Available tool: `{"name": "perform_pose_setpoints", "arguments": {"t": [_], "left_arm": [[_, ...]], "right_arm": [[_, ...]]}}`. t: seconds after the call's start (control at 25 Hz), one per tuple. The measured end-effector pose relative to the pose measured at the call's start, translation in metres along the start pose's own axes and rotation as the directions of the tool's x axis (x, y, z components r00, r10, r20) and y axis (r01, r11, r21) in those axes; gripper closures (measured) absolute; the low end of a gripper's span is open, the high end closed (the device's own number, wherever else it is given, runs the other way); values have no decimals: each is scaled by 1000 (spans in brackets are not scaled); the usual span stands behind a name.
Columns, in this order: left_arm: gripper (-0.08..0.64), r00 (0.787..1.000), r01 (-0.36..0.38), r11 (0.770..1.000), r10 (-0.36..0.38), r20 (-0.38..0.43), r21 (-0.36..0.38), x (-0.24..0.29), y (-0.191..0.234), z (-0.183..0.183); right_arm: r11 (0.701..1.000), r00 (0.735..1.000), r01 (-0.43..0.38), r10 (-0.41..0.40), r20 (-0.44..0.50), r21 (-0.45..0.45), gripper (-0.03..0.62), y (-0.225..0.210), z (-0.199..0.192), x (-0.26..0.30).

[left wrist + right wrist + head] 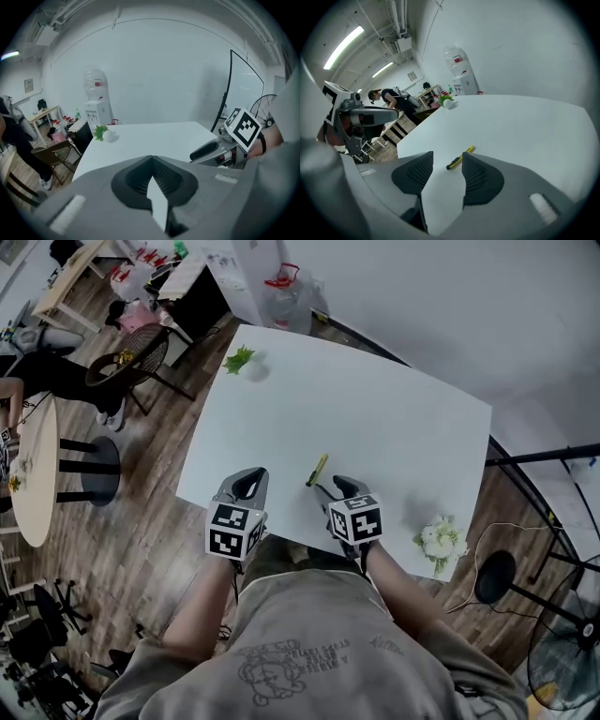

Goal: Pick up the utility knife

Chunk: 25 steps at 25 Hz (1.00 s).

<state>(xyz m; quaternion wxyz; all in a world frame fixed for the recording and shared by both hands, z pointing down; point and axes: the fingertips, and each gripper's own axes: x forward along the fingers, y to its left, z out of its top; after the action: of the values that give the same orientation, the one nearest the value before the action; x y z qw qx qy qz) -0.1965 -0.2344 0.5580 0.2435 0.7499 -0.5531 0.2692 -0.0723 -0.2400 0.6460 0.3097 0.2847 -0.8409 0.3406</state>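
Observation:
The utility knife [317,470] is slim, yellow and black, and lies flat on the white table [375,418] near its front edge. In the right gripper view the knife [459,158] rests just beyond the fingertips, slightly toward the right finger. My right gripper [342,486] [446,155] is open with nothing between its fingers, right behind the knife's near end. My left gripper [251,476] [151,158] is shut and empty, hovering over the table's front edge to the left of the knife. The knife does not show in the left gripper view.
A green leafy sprig [239,359] sits at the far left corner and a white flower bunch [439,540] at the near right corner. A water dispenser [286,296], a chair [131,357] and a round table [33,474] stand beyond the table's left side.

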Motion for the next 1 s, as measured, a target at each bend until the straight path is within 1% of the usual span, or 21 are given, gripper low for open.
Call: {"name": "perform_pose_setpoints", "arguments": {"t": [0.16, 0.4, 0.56, 0.68, 0.84, 1.0], "left_arm": [[560, 998, 33, 999, -33, -48, -1, 12, 9, -16], [560, 991, 90, 995, -87, -102, 28, 29, 28, -31], [560, 980, 143, 990, -139, -145, 18, 39, 33, -47], [560, 975, 155, 987, -147, -164, 33, 47, 47, -56], [560, 972, 161, 986, -152, -182, 37, 53, 66, -63], [560, 965, 181, 982, -168, -202, 47, 55, 78, -67]], "right_arm": [[999, 999, 29, -29, -20, 44, 370, -5, -5, 15], [988, 996, 84, -79, -40, 127, 370, -10, -4, 37], [980, 993, 113, -103, -64, 167, 368, -14, -9, 57], [972, 989, 137, -125, -75, 189, 362, -17, -9, 71], [957, 977, 199, -179, -111, 210, 364, -23, -18, 84], [932, 956, 285, -259, -135, 226, 405, -30, -26, 87]]}}
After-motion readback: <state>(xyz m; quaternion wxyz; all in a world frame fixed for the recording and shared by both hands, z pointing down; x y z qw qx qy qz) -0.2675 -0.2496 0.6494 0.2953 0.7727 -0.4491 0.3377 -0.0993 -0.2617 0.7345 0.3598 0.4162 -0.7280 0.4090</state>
